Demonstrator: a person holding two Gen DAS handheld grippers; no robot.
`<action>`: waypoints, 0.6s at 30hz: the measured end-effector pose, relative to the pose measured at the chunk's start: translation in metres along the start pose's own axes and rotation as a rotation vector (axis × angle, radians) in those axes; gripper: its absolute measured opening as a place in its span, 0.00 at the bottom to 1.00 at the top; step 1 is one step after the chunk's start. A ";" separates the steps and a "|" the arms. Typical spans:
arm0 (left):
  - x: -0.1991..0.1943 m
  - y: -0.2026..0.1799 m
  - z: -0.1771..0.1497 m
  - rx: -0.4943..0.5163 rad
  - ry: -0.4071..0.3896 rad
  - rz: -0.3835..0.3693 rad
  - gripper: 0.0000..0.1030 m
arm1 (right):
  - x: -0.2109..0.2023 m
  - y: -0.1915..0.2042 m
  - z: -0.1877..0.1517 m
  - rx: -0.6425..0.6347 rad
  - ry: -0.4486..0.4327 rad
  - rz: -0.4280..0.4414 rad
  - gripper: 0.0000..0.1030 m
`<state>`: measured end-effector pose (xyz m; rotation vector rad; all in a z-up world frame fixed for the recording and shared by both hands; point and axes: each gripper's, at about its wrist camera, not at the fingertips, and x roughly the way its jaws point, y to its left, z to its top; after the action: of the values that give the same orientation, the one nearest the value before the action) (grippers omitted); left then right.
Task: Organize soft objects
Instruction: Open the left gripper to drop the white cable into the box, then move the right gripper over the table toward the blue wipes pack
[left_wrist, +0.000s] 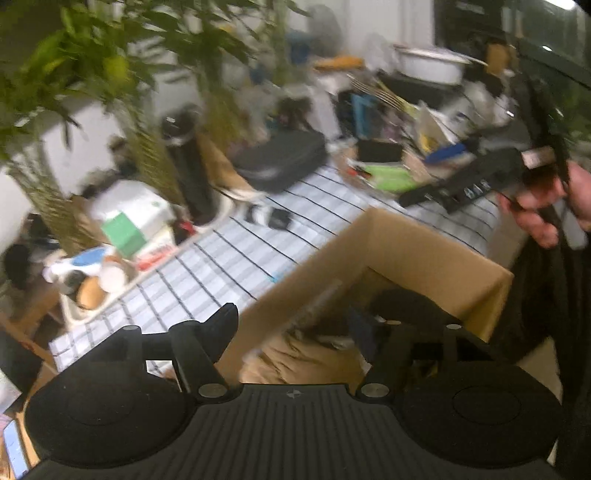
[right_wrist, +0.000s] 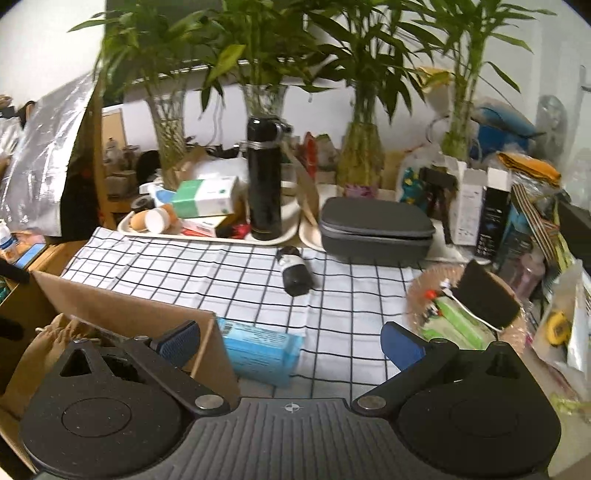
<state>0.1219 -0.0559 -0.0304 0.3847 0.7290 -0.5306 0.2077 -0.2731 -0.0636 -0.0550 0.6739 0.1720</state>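
The left gripper (left_wrist: 306, 325) hangs over the open cardboard box (left_wrist: 424, 251), its jaws parted and nothing pressed between the pads; the soft things it looks down on, a tan cloth bag (left_wrist: 295, 362) and something dark beside it, lie loose inside the box. The right gripper (right_wrist: 291, 343) is released too, jaws spread wide over the checked cloth (right_wrist: 229, 273) with nothing in them, one finger just over the box's near wall.

Still out on the cloth, the blue soft pack (right_wrist: 258, 350) lies touching the outer wall of the box near the front edge of the table, directly ahead of the right jaws. It looks light and squashy, with a slick wrapper likely to slip under a shallow pinch, so a grip across its short width, well down the sides, seems best. A dark rolled bundle (right_wrist: 295, 273) with a white band lies farther back, near the middle of the cloth, apart from the pack; it should compress easily and is best taken across its roll.

The left view is smeared by motion, so the box's contents are hard to name. The box's far corners and floor are hidden by the gripper bodies
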 end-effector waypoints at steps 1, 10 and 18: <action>0.001 0.003 0.001 -0.016 -0.003 0.011 0.63 | 0.001 -0.001 0.000 0.007 0.003 -0.007 1.00; 0.013 0.022 0.005 -0.096 -0.003 0.065 0.63 | 0.010 -0.005 0.001 0.034 0.037 -0.058 1.00; 0.020 0.042 0.005 -0.147 -0.020 0.074 0.63 | 0.014 -0.010 0.003 0.073 0.050 -0.075 1.00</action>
<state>0.1618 -0.0313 -0.0350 0.2676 0.7268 -0.4075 0.2222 -0.2808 -0.0704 -0.0146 0.7264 0.0743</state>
